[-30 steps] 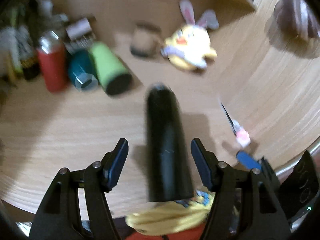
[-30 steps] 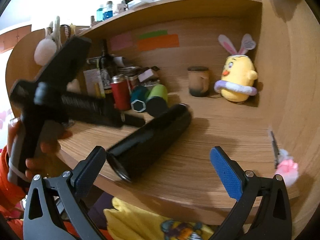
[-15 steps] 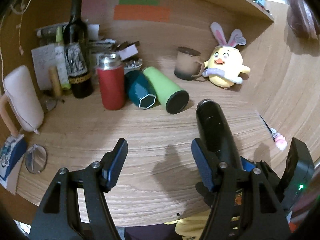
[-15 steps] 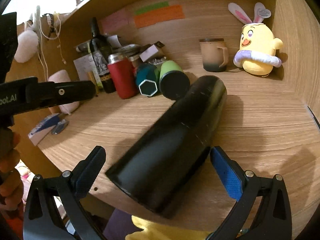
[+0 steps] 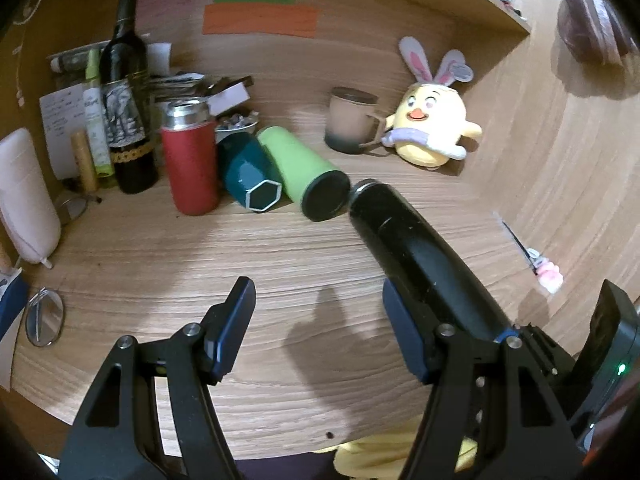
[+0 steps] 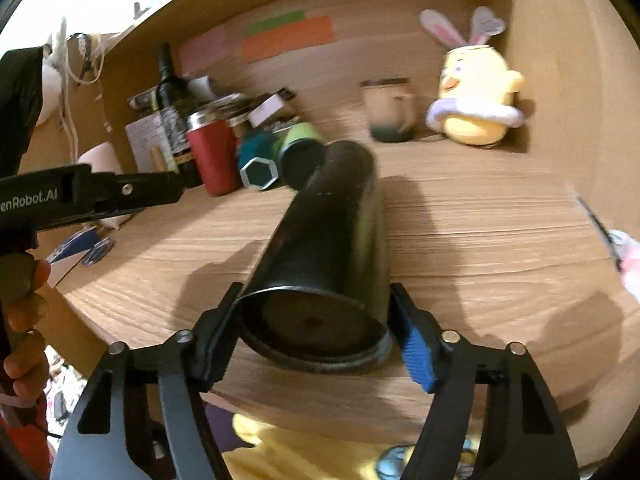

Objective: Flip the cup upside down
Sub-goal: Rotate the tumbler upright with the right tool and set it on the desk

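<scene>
Since the earlier frame, the right gripper (image 6: 312, 332) has closed onto the black cup (image 6: 328, 240), lying on the desk (image 6: 500, 240). Left gripper (image 5: 316, 328) gapes, empty. Risk: the smooth cylinder may slip during rotation.

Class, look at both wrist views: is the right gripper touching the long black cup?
Touching. In the right wrist view, the right gripper has both fingers pressed against the sides of the black cup at its near end.

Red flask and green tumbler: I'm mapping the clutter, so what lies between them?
A teal hexagonal cup on its side lies between the red flask and the green tumbler, clearest in the left wrist view.
</scene>
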Demonstrator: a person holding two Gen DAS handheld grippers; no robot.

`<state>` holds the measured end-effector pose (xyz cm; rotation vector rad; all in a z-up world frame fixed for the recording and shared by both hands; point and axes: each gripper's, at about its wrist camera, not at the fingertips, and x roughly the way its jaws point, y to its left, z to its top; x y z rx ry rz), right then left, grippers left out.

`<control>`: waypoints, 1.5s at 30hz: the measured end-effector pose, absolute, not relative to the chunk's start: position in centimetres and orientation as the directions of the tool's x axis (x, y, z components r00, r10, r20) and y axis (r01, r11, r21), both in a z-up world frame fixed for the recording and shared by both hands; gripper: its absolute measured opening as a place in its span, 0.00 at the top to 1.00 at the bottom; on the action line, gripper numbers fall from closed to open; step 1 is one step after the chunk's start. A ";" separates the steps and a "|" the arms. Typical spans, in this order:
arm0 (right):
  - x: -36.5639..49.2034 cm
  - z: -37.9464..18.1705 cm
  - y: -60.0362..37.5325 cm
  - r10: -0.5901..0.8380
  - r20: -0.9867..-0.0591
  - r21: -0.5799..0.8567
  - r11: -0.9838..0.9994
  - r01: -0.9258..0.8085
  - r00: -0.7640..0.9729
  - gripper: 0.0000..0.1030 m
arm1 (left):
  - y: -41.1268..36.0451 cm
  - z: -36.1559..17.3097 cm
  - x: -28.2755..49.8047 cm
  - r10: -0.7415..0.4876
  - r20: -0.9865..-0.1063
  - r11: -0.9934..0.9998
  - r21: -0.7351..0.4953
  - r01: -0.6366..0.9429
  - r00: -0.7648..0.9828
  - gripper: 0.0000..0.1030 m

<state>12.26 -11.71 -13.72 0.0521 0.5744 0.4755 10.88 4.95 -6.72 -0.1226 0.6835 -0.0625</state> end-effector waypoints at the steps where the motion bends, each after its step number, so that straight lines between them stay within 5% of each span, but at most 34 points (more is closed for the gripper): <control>1: 12.2 -13.5 -12.3 0.439 -0.498 0.182 0.896 -0.405 0.747 0.40 | 4.8 -6.7 10.9 -0.103 -0.624 0.991 -0.135 0.023 0.775 0.36; 12: 10.7 -10.1 -13.9 0.457 -0.385 0.145 0.888 -0.436 0.802 0.40 | 2.0 -3.5 10.0 -0.185 -0.559 0.982 -0.124 0.139 0.808 0.36; 24: 8.5 -4.2 -12.6 0.525 -0.287 0.041 0.842 -0.537 0.801 0.40 | -0.1 2.4 8.6 -0.435 -0.466 0.900 -0.188 0.394 0.770 0.36; 45: 17.2 -0.4 -7.1 0.616 -0.290 0.034 0.771 -0.636 0.732 0.40 | 6.9 4.2 19.4 -0.322 -0.550 0.944 -0.244 0.221 0.770 0.32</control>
